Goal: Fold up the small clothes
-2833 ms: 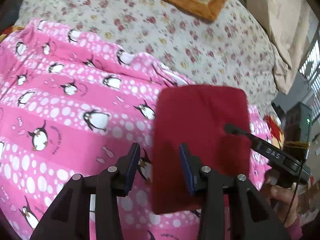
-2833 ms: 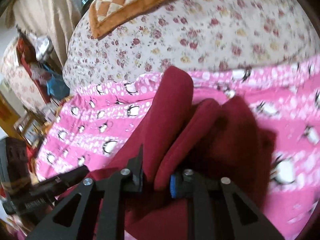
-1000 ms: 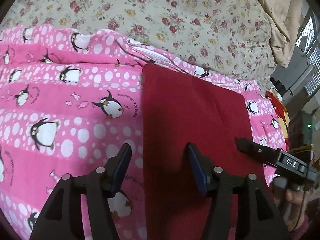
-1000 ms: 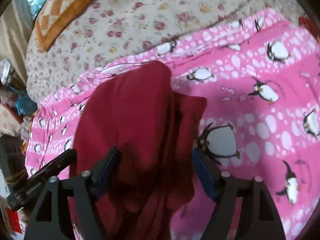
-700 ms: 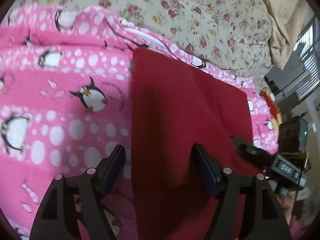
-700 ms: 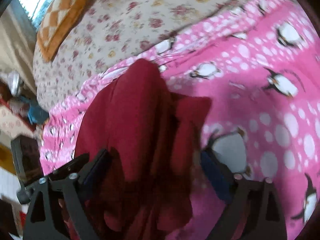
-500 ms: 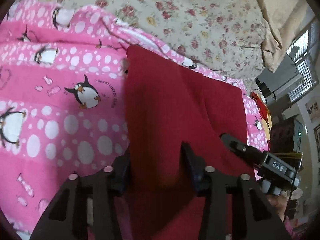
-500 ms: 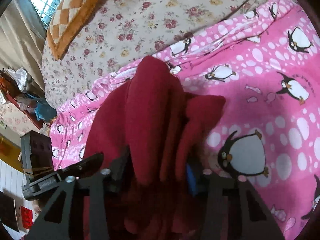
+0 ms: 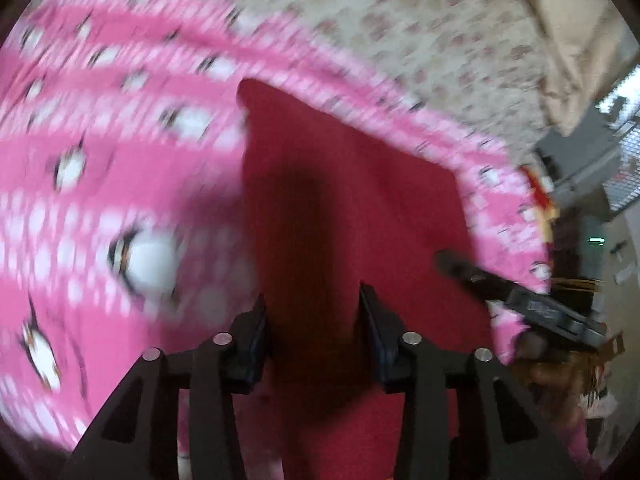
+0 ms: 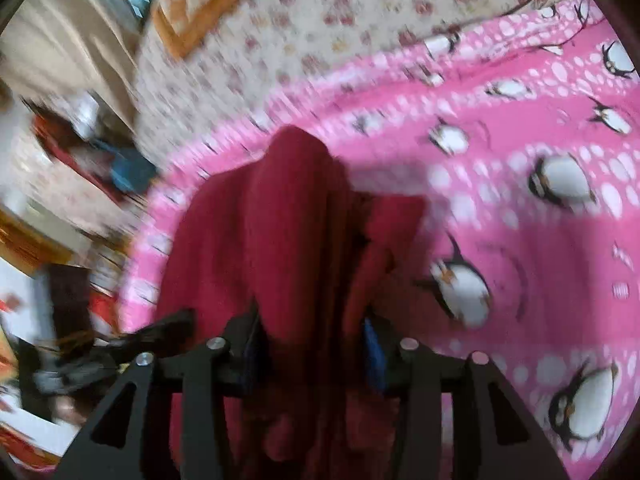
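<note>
The soft dark red garment (image 9: pixel 352 208) lies on a fleecy pink penguin blanket (image 9: pixel 100 184) over a floral bedsheet (image 9: pixel 400 32). The left gripper (image 9: pixel 312 320) pinches a raised fold of it; the right gripper (image 10: pixel 310 334) clamps thick bunched folds. Both jaws, wide a second ago, closed on the cloth and have just eased slightly. Both views are now blurred, and the cloth stands higher between the fingers.

Motion smears your pink penguin-print blanket (image 9: pixel 120 168); the bunched dark red cloth (image 10: pixel 296 240) hides your right gripper's pads.
</note>
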`<state>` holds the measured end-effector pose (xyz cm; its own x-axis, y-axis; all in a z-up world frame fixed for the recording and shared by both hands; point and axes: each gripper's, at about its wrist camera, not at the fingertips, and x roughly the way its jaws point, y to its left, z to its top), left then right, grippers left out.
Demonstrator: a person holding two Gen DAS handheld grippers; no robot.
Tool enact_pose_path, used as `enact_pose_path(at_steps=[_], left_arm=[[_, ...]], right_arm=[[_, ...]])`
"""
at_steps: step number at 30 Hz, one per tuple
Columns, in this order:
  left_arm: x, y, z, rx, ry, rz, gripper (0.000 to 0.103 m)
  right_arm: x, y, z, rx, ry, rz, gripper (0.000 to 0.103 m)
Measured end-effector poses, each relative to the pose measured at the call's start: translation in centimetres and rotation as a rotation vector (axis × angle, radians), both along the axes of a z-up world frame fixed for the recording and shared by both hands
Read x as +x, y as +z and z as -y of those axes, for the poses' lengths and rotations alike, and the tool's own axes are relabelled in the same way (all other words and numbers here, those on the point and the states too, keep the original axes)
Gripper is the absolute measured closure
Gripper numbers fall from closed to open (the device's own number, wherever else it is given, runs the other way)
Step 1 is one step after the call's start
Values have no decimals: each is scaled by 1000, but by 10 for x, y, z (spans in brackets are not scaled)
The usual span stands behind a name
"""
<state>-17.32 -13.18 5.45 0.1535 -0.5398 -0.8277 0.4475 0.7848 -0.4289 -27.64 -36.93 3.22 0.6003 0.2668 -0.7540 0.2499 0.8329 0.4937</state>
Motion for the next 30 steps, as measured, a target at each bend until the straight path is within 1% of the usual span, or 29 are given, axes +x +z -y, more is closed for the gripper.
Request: enact_pose_path(at_steps=[1,2,3,4,5,8,11,12,14,15,16,17,19,20,21,22,24,26,27,28,29,30], left_arm=[[-2,-4,-4,-7,21,14,69],[-3,-6,-9,-27,43,32,66],[-4,-6,-14,-38,62,37,60],[-4,-5,-18,-39,77,41,58],[-5,-3,-18,-40,83,50,58],[-10,0,-18,-18,94,120,58],[-17,2,-14,3,103,179,58],[-20,3,-13,11,103,201,58],[-23,4,-10,30,98,248,58],[-24,6,-9,40,95,268,58],[-26,7,-11,47,93,285,58],[-27,8,-12,52,92,298,58],[-30,10,-13,58,91,324,58],[-31,11,-14,56,92,334,58],[-32,14,-15,60,95,350,58],[-34,16,-16,71,99,373,58],[-37,20,-15,98,102,418,58],[-39,22,-14,115,97,438,58],[-40,23,-14,112,90,439,58],[-41,23,-14,107,87,436,58],[-41,23,-14,103,88,434,58],[-41,23,-15,104,91,436,58]], right_arm=[[-6,2,-4,-39,-3,11,47],[-13,8,-9,-80,-2,20,46],[-17,12,-12,-110,-5,18,46],[-23,19,-15,-154,-16,11,46],[-29,26,-17,-182,-26,9,46],[-51,48,-25,-156,-9,58,46],[-67,65,-44,-148,56,128,47],[-71,69,-52,-162,78,144,49],[-76,71,-72,-210,127,166,60],[-75,70,-80,-239,157,170,68],[-75,66,-89,-271,186,163,73],[-73,61,-94,-301,202,144,75],[-68,41,-93,-354,178,70,83],[-69,35,-92,-344,168,52,87],[-69,23,-87,-299,164,25,92],[-70,17,-84,-274,160,12,95],[-73,15,-85,-269,155,20,95],[-76,22,-88,-279,156,24,93],[-77,25,-87,-269,152,29,88],[-79,31,-85,-234,139,42,80],[-82,34,-83,-200,123,53,75],[-82,36,-81,-172,104,64,66]])
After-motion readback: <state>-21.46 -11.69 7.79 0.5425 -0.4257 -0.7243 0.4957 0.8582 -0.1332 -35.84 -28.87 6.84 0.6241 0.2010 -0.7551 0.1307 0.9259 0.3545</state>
